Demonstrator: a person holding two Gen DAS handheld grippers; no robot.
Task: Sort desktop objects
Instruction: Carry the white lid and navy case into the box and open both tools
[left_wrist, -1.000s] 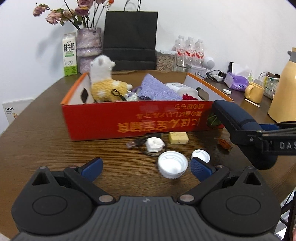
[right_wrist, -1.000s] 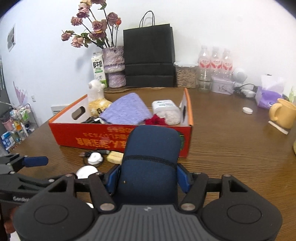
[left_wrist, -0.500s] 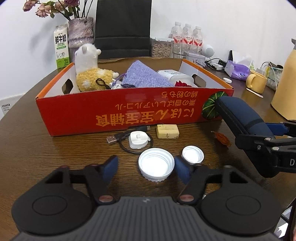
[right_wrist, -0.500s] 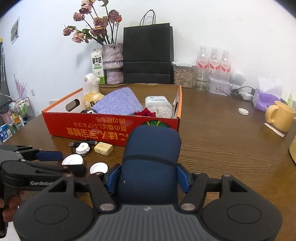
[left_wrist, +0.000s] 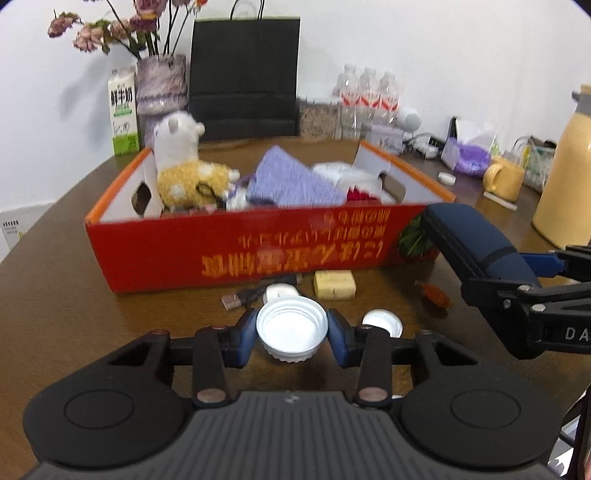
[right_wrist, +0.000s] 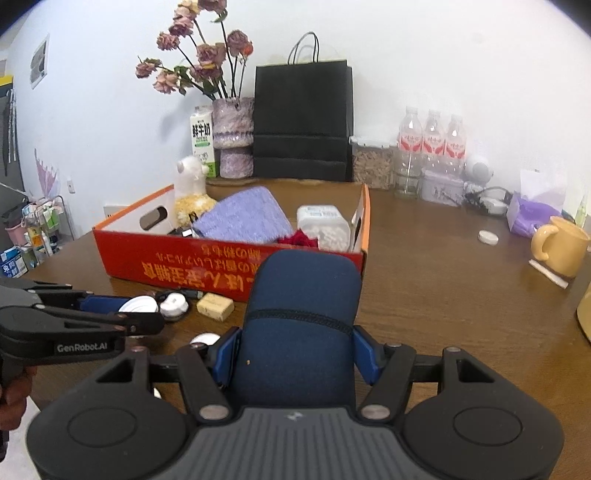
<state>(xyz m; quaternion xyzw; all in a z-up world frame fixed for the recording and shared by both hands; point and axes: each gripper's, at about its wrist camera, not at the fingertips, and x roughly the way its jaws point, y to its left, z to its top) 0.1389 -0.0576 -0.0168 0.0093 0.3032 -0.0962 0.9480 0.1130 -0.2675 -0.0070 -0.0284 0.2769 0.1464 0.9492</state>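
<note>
Your left gripper (left_wrist: 291, 330) has just closed its jaws onto the big lid (left_wrist: 291, 328); your right gripper (right_wrist: 295, 354) grips the pouch (right_wrist: 301, 325). Two lids (small lid (left_wrist: 382, 324) right of the left jaws). Only the right view shows your hand (right_wrist: 13, 398).

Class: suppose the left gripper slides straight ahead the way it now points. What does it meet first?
Holding the large white lid, the left gripper would probably meet the small white charger and black cable first, just before the red box; depth is uncertain.
</note>
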